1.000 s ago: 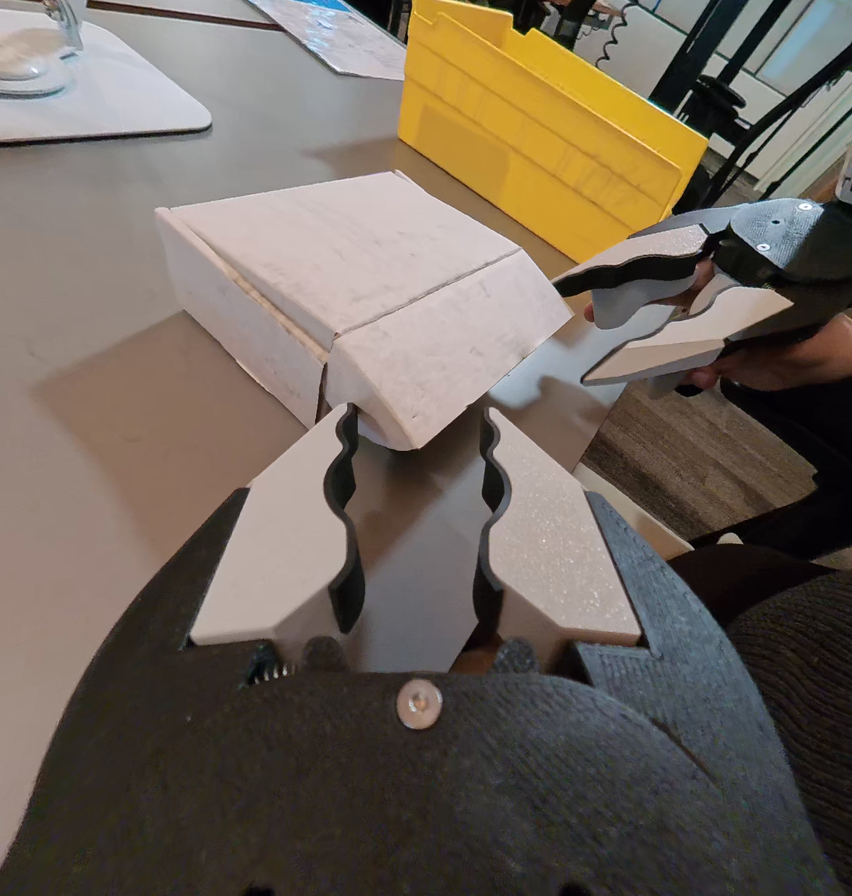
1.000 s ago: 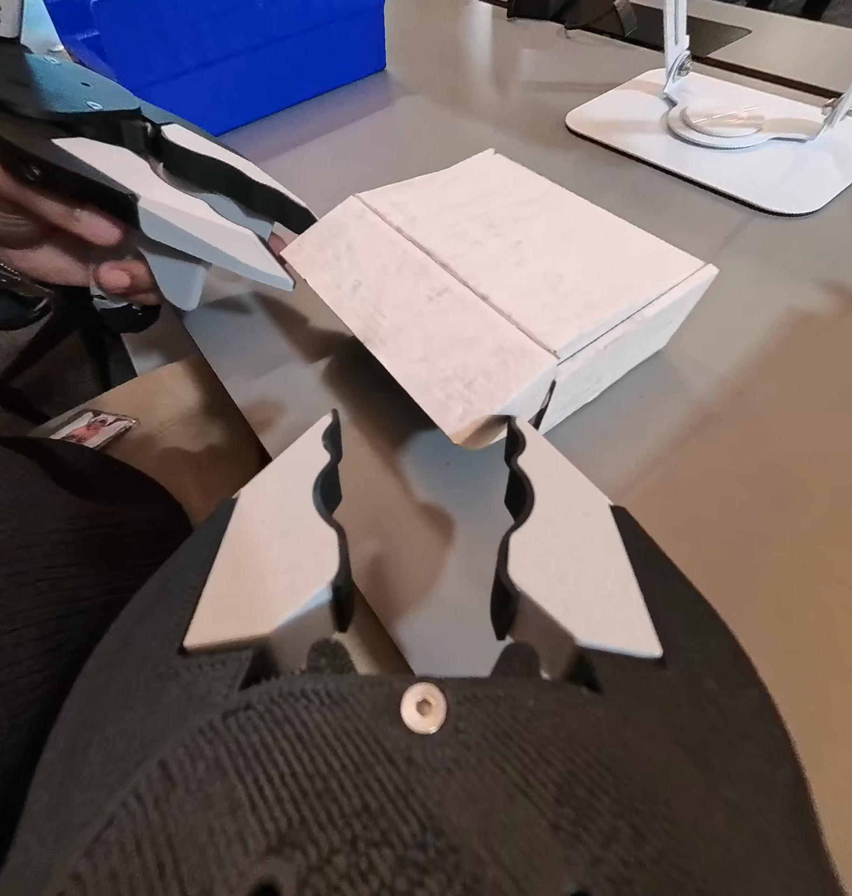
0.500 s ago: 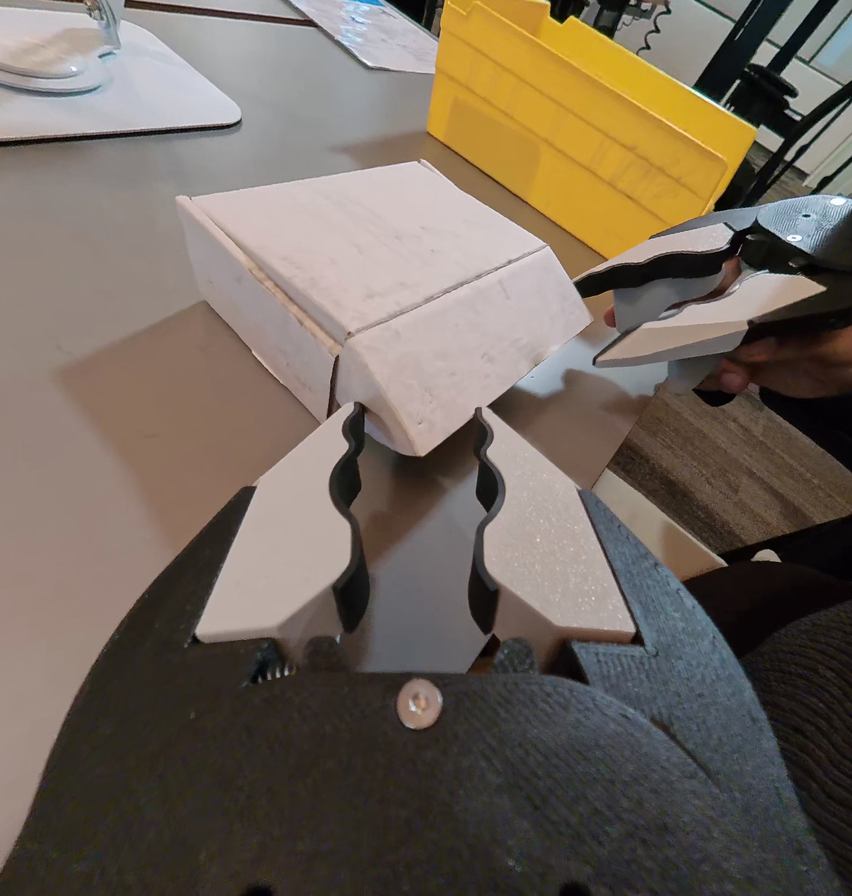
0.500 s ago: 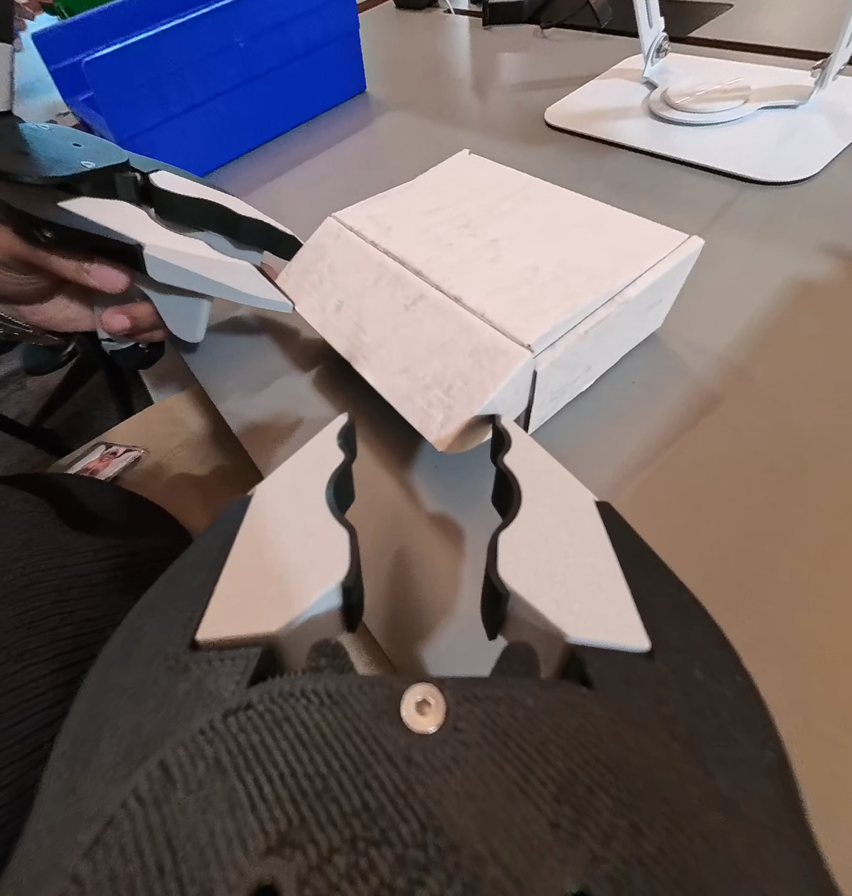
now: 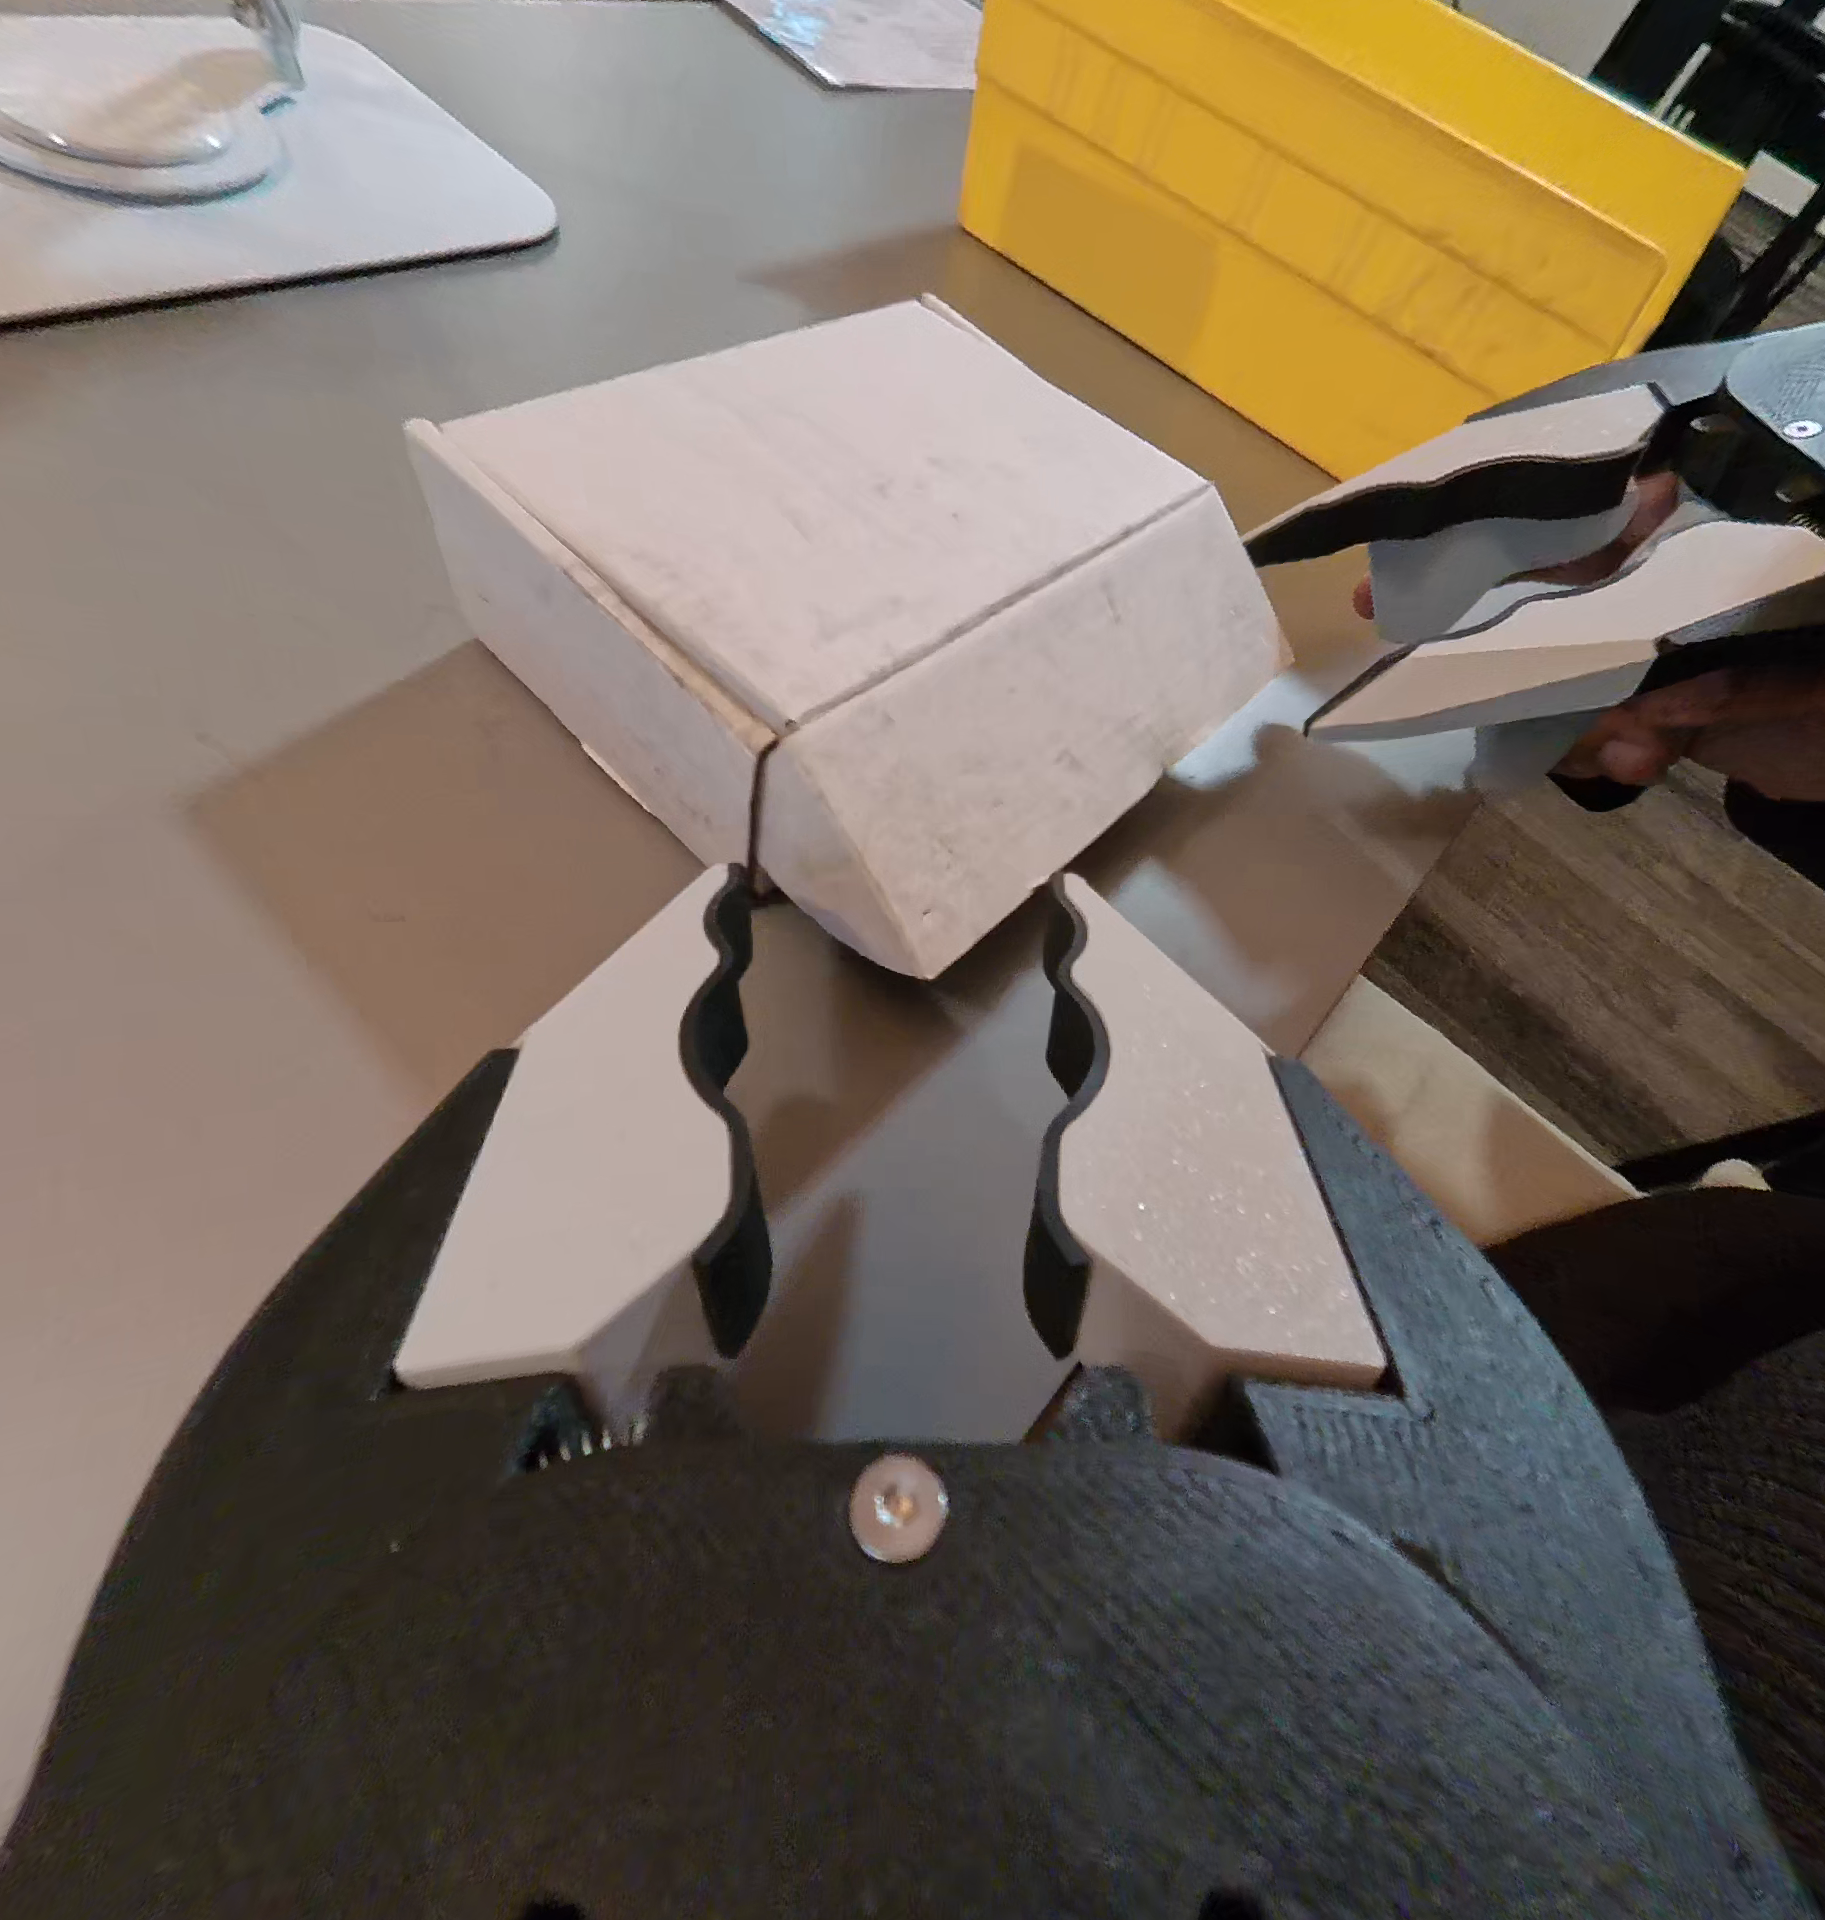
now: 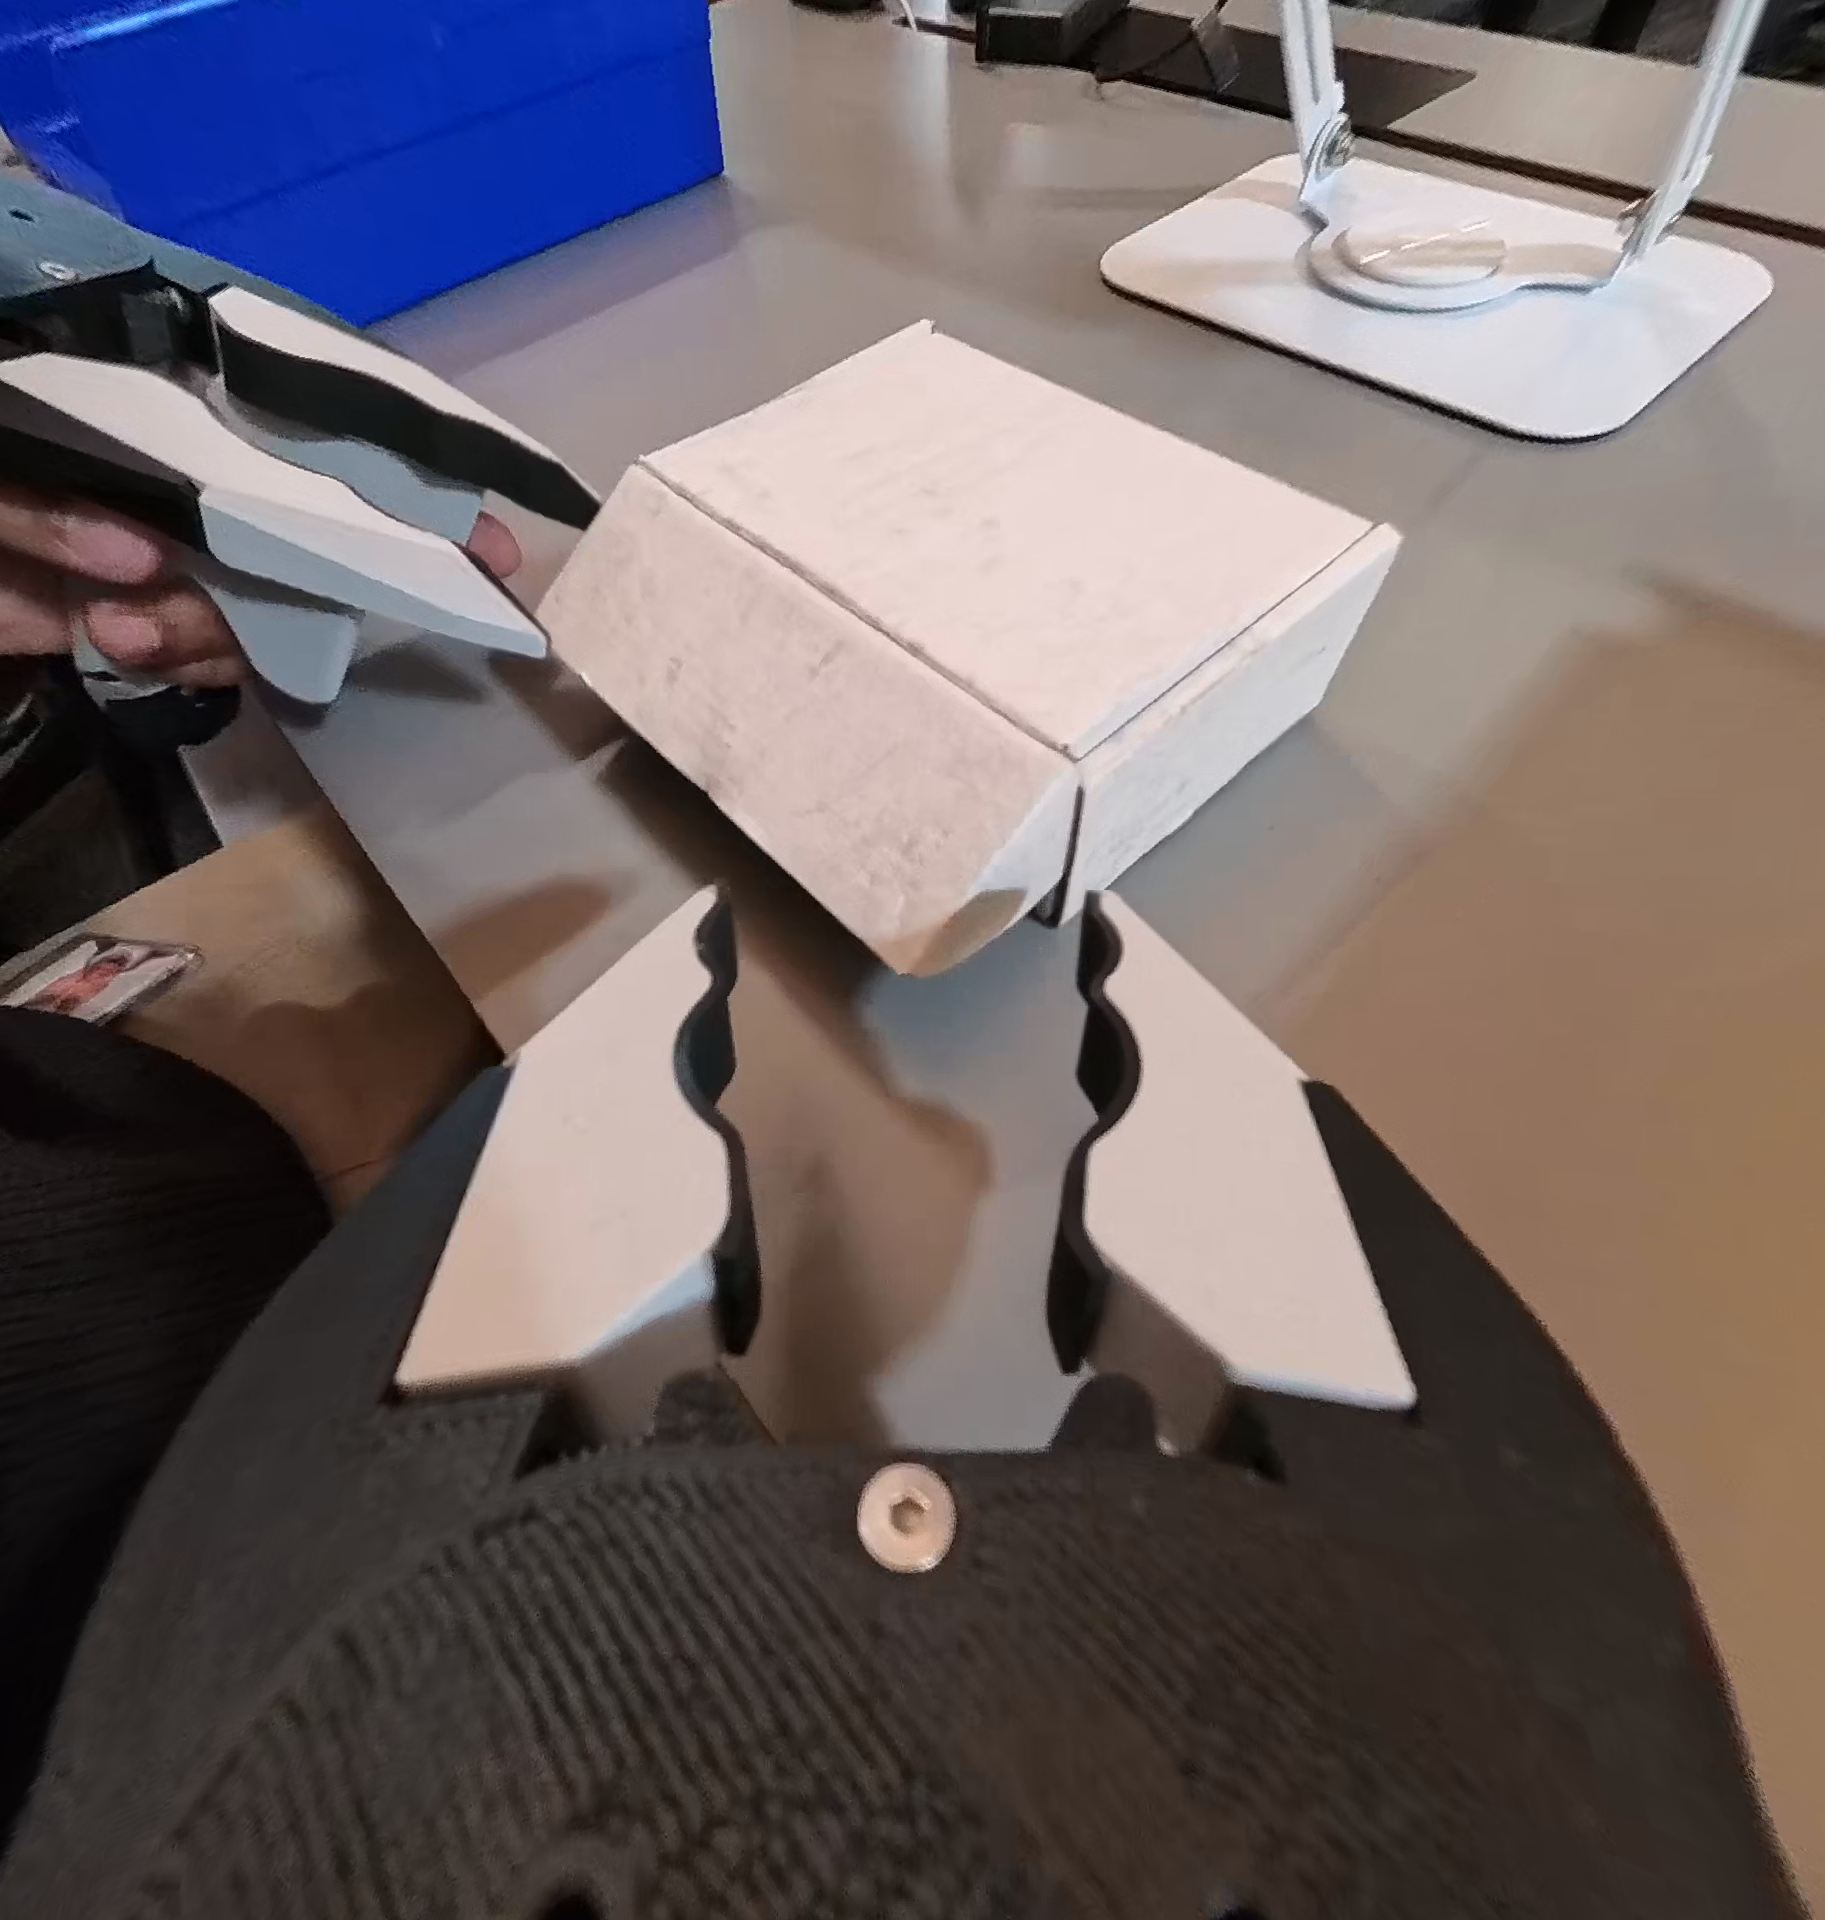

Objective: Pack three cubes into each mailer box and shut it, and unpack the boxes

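Note:
A white mailer box (image 5: 835, 520) sits on the grey table near its front edge, lid down. Its front flap (image 5: 991, 769) slants out over the front wall, not tucked in. My left gripper (image 5: 892, 904) is open and empty, with the flap's left corner just above its fingertips. My right gripper (image 6: 903, 920) is open and empty at the flap's right corner (image 6: 949, 925). The box (image 6: 991, 540) shows in both views. Each gripper also shows in the other's view, the right one (image 5: 1287, 639) and the left one (image 6: 565, 582), at the flap's ends. No cubes are in view.
A yellow bin (image 5: 1303, 208) stands behind the box on the right. A blue bin (image 6: 368, 135) stands at the far left. A white stand base (image 6: 1459, 281) is on the far side. The table's front edge (image 5: 1407, 1060) is close, with floor beyond.
The front flap has folded down more steeply over the front wall. Both grippers stay open at the flap's two ends and have shifted slightly with it.

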A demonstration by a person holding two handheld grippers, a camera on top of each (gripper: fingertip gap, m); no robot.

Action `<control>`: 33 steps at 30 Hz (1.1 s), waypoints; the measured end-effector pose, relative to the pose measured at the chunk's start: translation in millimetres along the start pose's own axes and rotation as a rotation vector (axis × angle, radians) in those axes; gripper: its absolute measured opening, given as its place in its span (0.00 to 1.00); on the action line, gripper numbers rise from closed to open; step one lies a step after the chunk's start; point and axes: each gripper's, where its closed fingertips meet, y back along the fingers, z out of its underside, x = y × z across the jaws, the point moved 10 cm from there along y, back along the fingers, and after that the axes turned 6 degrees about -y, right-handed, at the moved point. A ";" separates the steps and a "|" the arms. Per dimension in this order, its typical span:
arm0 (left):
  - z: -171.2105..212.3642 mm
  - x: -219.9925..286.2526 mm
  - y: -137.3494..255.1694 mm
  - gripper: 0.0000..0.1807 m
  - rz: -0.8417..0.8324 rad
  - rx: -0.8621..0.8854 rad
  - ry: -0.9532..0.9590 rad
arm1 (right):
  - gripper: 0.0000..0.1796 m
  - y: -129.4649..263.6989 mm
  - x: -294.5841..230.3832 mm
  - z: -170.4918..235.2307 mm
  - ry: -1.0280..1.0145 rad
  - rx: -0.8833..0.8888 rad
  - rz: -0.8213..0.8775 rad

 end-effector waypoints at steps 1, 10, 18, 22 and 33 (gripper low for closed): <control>-0.9 -2.2 0.7 0.32 -0.009 0.006 0.002 | 0.37 0.6 2.1 -1.0 -0.008 0.013 -0.001; -10.9 -22.3 -15.8 0.38 0.090 -0.074 0.021 | 0.37 -10.7 24.5 -5.6 -0.134 -0.034 -0.082; -16.6 -32.4 -28.2 0.37 0.163 -0.112 -0.028 | 0.32 -30.6 37.8 -14.1 -0.128 -0.103 -0.157; -16.2 -35.7 -28.2 0.36 0.155 -0.128 -0.050 | 0.27 -32.3 41.8 -14.9 -0.159 -0.109 -0.175; -15.5 -29.5 -32.1 0.30 0.018 -0.177 -0.177 | 0.20 -34.9 32.1 -16.2 -0.036 -0.150 -0.028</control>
